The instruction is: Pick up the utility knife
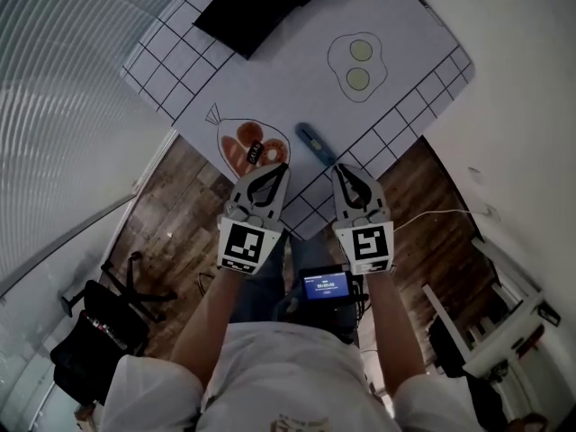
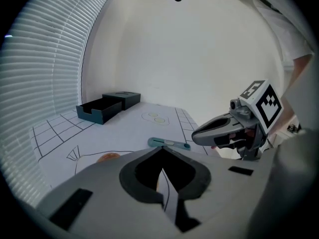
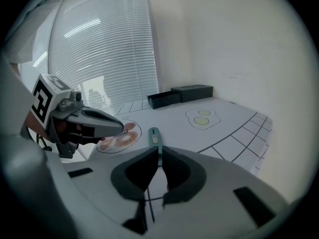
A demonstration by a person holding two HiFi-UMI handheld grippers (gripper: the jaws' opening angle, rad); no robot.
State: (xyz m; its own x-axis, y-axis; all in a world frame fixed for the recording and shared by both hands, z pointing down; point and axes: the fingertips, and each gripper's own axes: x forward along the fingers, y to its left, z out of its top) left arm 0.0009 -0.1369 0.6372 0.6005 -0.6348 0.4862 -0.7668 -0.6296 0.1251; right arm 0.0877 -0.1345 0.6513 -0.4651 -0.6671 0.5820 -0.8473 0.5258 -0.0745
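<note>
Lying on the white surface (image 1: 297, 61) near its front corner, the utility knife (image 1: 315, 142) rests just ahead of and between the two tips; left tool (image 1: 281, 166) and right tool (image 1: 339, 167) (both empty) have their jaws pinched together, apart from it.

Office — window blinds (image 1: 54, 106), office chair (image 1: 97, 329), white table (image 1: 297, 79).

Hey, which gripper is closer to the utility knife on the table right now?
Right. The right gripper sits just short of the utility knife's near end, roughly in line with it. The left gripper is farther off, out to the knife's left side.
</note>
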